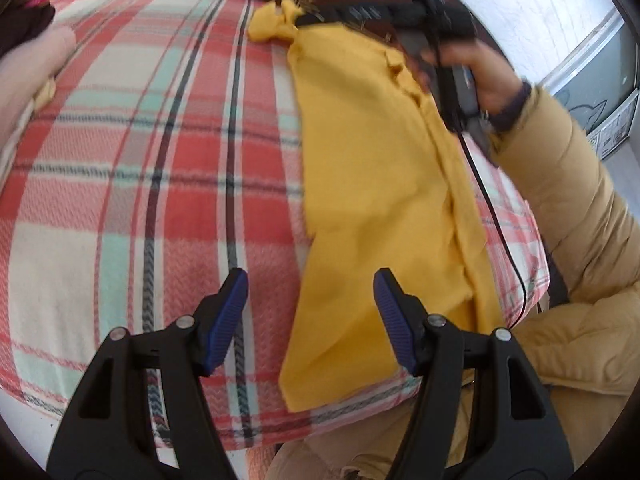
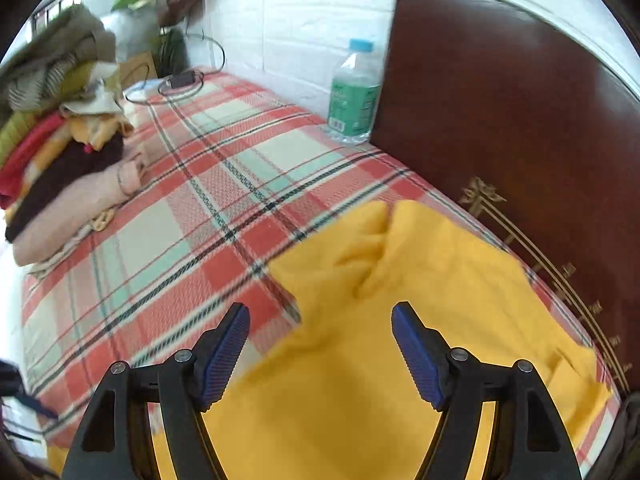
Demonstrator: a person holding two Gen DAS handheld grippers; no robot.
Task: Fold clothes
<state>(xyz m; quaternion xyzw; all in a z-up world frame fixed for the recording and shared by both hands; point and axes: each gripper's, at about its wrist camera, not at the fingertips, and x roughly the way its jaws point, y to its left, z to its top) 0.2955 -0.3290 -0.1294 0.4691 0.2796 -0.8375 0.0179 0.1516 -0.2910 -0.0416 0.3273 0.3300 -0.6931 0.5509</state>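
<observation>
The yellow garment (image 1: pixel 372 184) lies stretched in a long strip on the plaid bed cover (image 1: pixel 132 168), reaching from just ahead of the left hand-held gripper (image 1: pixel 311 322) away to the far edge of the bed, and it looks laid out that way so its length can be doubled over. The left hand-held gripper hovers above the near end with its jaws spread wide and nothing between the blue pads (image 1: pixel 224 320); the cloth's near corner sits under and beside its right pad, probably the part to be picked up next. In the left wrist view the far end is bunched up where the right hand-held gripper reaches it, which suggests a pinch there, but that tip is blurred. The right wrist view shows the right hand-held gripper (image 2: pixel 320 354) with jaws wide apart over the yellow cloth and no fabric visibly caught between them, so I judge it open. Away to the left of the right hand-held gripper a stack of folded clothes (image 2: pixel 60 140) sits at the bed's edge, likely the finished pile, kept well apart from the working space. A water bottle (image 2: pixel 354 92) stands ahead against the headboard (image 2: pixel 512 120).
</observation>
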